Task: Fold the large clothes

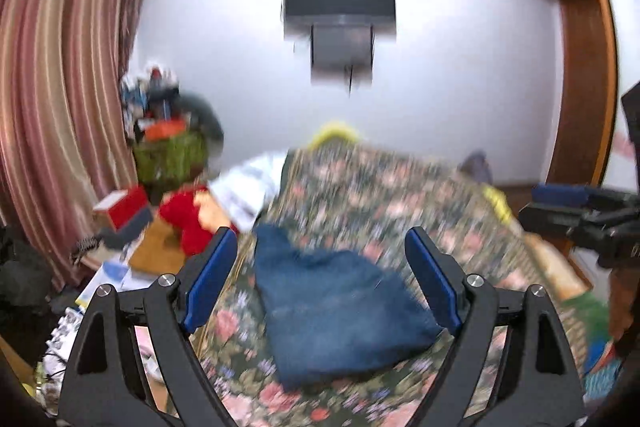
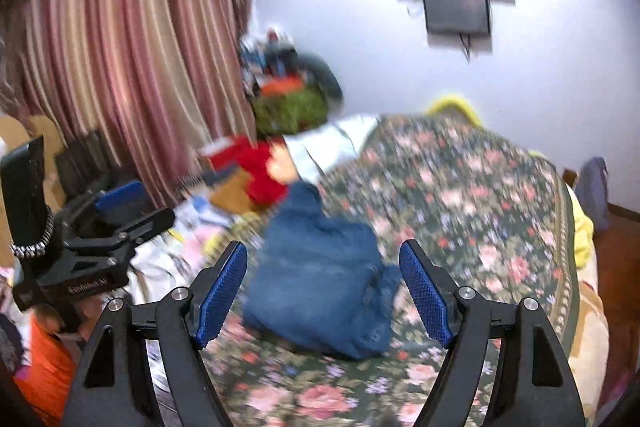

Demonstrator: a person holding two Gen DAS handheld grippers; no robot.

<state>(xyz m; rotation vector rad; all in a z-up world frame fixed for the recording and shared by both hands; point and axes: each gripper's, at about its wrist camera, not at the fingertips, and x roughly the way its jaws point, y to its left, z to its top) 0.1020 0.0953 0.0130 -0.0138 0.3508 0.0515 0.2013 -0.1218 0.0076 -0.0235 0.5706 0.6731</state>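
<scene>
The blue denim garment (image 1: 336, 311) lies folded compact on the floral-covered bed (image 1: 400, 195), seemingly finished, while left gripper (image 1: 320, 279) and right gripper (image 2: 323, 293) hover, jaws wide open, empty.

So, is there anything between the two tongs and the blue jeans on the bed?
Nothing visible. The blue jeans lie bundled on the floral bedspread, and both the left tongs and right tongs are open above them with only air between.

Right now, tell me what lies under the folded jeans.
The folded jeans rest on a floral bedspread, which shows all around them. The part beneath the jeans is covered, so anything tucked there cannot be seen.
</scene>
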